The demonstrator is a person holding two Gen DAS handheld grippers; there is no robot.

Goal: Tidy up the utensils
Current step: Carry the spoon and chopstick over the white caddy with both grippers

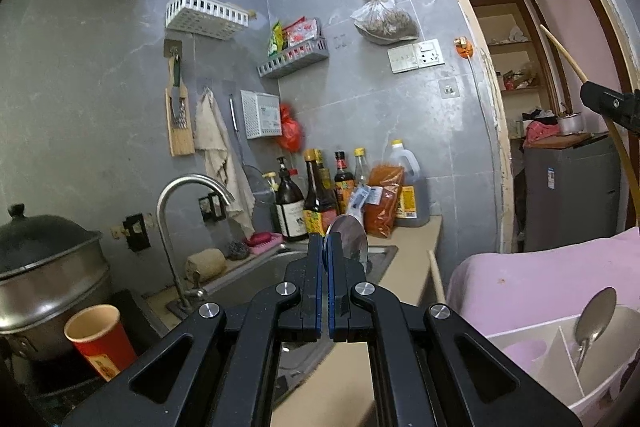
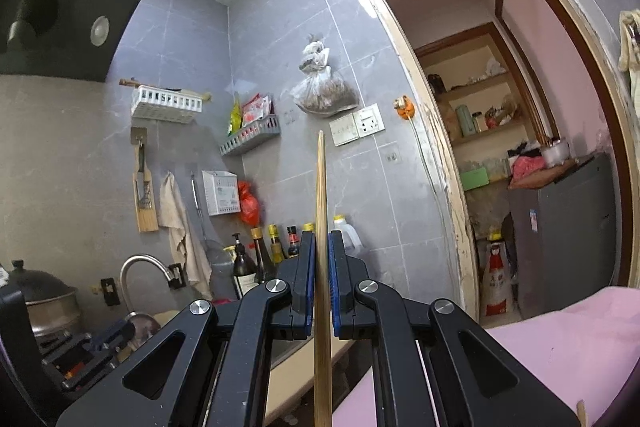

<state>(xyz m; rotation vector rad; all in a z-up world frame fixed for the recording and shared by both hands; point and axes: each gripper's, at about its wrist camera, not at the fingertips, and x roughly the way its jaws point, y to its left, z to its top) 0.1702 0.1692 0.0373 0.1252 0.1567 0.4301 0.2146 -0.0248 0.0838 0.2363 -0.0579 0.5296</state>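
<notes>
Between the left gripper's (image 1: pixel 325 247) clenched jaws we see a spoon (image 1: pixel 348 237); only the right wrist view shows the right gripper (image 2: pixel 321 259) clamping a chopstick (image 2: pixel 321 227).

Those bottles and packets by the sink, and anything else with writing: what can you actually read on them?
No text can be read for certain.
Dark bottle label: print too small.
Oil jug label: blurred.
Red paper cup: yellow mark, unreadable.
White wall box: print too small.
Bag in the doorway: red characters, too blurred.
</notes>
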